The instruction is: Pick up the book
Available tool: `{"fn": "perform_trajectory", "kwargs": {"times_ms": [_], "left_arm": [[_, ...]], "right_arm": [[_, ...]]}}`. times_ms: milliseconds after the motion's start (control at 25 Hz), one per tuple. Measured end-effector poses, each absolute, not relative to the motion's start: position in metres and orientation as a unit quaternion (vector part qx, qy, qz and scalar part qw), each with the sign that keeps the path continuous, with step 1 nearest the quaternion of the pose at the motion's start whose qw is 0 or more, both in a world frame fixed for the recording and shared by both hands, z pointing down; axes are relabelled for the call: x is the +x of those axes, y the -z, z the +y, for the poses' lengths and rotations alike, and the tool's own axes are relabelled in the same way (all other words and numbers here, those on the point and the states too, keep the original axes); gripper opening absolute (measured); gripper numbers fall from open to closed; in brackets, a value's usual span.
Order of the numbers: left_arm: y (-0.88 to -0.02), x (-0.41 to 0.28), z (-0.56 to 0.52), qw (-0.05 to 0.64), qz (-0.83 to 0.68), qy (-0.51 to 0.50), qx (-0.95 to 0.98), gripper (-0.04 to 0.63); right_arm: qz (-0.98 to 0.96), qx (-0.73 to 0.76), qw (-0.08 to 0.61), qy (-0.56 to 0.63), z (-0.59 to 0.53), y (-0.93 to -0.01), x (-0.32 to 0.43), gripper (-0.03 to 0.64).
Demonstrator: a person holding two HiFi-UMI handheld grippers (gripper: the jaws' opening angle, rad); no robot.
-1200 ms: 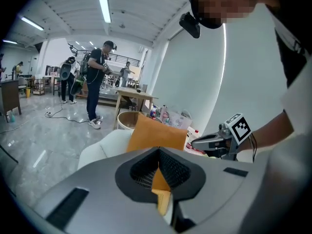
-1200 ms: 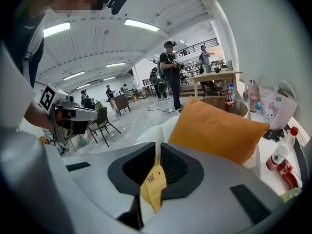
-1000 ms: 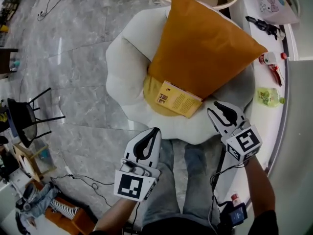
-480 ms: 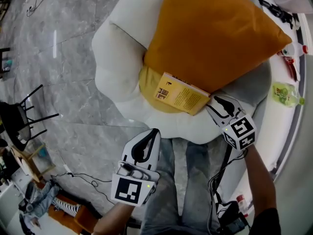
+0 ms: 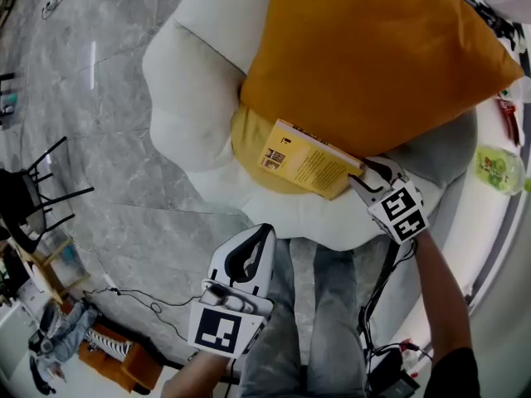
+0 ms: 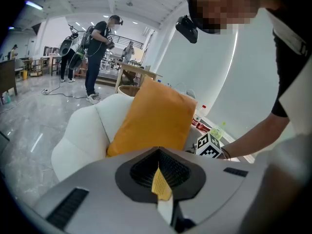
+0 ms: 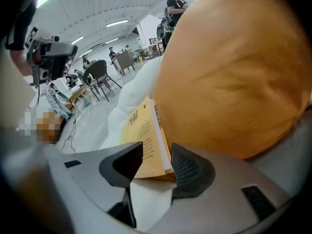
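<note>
Yellow book (image 5: 309, 162), far edge hidden under orange cushion (image 5: 373, 56), near corner between parted, just-widened jaws of right gripper (image 5: 369, 175), left gripper (image 5: 264, 232) closed, empty.

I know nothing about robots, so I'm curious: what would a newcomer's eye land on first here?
The big orange cushion propped on the white armchair fills most of the head view. A yellow book lies on the seat at the cushion's lower edge. The right gripper is at the book's corner: its jaws, which have just been opening, stand apart on either side of it without pressing.
</note>
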State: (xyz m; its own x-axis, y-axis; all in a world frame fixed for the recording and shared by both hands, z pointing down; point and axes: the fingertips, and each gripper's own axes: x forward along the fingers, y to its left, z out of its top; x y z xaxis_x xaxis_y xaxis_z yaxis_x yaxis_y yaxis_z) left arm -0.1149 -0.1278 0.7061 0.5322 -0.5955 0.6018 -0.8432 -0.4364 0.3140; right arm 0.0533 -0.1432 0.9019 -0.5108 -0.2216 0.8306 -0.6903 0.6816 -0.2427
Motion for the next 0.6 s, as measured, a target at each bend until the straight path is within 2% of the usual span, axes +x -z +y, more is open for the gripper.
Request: {"fn": "perform_trajectory", "kwargs": {"times_ms": [320, 600], "left_arm": [[-0.725, -0.109, -0.13, 0.317, -0.443, -0.208, 0.813, 0.012], [-0.736, -0.114, -0.13, 0.323, -0.445, -0.218, 0.806, 0.012]], "right_arm": [[-0.794, 0.232, 0.45, -0.337, -0.136, -0.957, 0.063, 0.196], [-0.787, 0.188, 0.466, -0.358, -0.133, -0.972, 0.061, 0.209]]}}
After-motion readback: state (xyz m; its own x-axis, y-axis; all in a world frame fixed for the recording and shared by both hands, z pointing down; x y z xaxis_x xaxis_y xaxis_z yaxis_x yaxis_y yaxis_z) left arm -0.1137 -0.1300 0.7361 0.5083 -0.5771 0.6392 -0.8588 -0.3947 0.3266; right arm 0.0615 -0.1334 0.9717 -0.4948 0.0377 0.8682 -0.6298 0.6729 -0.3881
